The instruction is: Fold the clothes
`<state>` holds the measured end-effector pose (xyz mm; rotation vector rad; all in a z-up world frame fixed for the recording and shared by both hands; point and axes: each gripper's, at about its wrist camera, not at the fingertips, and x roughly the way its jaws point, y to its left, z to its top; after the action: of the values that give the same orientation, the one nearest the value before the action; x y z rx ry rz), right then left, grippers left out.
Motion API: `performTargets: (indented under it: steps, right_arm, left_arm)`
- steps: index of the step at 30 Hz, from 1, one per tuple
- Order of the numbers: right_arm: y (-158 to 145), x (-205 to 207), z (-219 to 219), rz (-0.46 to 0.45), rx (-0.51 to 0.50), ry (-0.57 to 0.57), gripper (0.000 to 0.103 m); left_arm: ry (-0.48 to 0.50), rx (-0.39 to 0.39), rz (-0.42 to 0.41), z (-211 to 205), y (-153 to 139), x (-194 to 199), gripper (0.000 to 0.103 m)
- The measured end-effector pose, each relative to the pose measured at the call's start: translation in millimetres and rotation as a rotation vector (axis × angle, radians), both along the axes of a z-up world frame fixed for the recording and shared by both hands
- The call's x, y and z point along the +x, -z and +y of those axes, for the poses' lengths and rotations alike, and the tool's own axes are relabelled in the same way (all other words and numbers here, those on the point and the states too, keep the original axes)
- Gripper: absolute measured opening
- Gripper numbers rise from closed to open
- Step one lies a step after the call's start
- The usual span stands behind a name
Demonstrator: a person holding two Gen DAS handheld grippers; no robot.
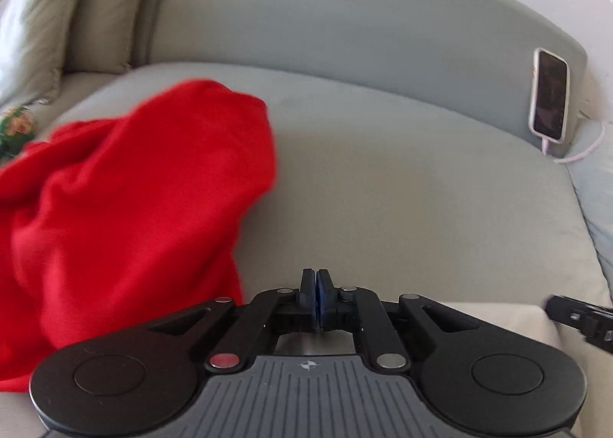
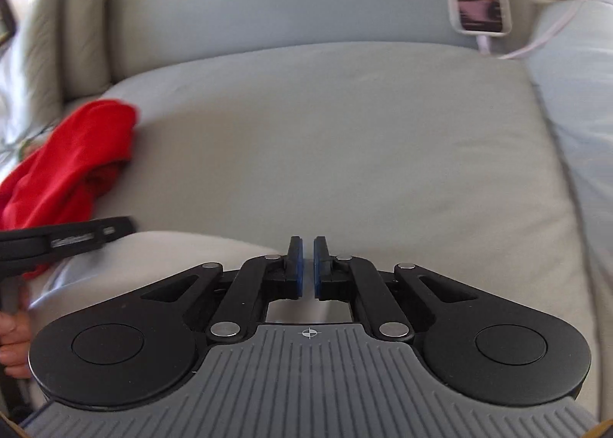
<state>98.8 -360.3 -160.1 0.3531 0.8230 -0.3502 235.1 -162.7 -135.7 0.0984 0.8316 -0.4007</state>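
Note:
A crumpled red garment (image 1: 126, 216) lies heaped on the left side of a grey sofa seat cushion (image 1: 402, 185). It also shows in the right wrist view (image 2: 72, 166) at the far left. My left gripper (image 1: 316, 277) is shut with its pads together and holds nothing, just right of the garment's edge. My right gripper (image 2: 307, 246) hovers over the bare cushion (image 2: 345, 139), its pads a narrow gap apart and empty. The left gripper's side (image 2: 65, 239) shows in the right wrist view.
A phone in a white case (image 1: 548, 95) leans on the backrest at the right, with a white cable (image 1: 582, 151) plugged in. Beige cushions (image 1: 46, 17) stand at the back left. A pale blue cushion (image 2: 574, 101) borders the seat on the right.

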Motion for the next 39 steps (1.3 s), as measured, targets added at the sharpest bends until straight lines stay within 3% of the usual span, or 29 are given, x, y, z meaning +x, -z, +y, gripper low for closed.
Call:
performTargets:
  steps: [4, 5, 9, 19, 25, 27, 30, 33, 39]
  right_arm:
    - [-17, -21, -19, -0.039, 0.117, 0.041, 0.015]
    - [-23, -28, -17, -0.059, 0.133, 0.024, 0.015]
    - [-37, -37, 12, -0.068, 0.141, -0.106, 0.017]
    - [-32, -83, 82, 0.063, 0.081, -0.304, 0.029]
    - [-39, -139, 108, 0.144, -0.055, -0.435, 0.041]
    - [-38, -156, 111, 0.231, -0.043, -0.470, 0.051]
    - [-25, -184, 111, 0.346, 0.060, -0.499, 0.053]
    - [-19, -204, 108, 0.403, 0.092, -0.465, 0.053]
    - [-51, -213, 78, 0.244, 0.194, -0.339, 0.058]
  left_arm:
    - [0.008, -0.106, 0.065, 19, -28, -24, 0.016]
    - [0.043, -0.113, 0.064, 20, -34, -37, 0.020]
    - [0.157, -0.070, 0.073, 22, -40, -88, 0.021]
    - [0.135, 0.023, 0.128, 57, -25, -152, 0.022]
    - [0.174, 0.094, 0.220, 77, -25, -179, 0.029]
    - [0.200, 0.116, 0.271, 83, -20, -190, 0.033]
    - [0.247, 0.137, 0.355, 92, -10, -207, 0.034]
    - [0.258, 0.072, 0.334, 102, -20, -216, 0.039]
    - [0.156, -0.087, 0.225, 132, -53, -201, 0.055]
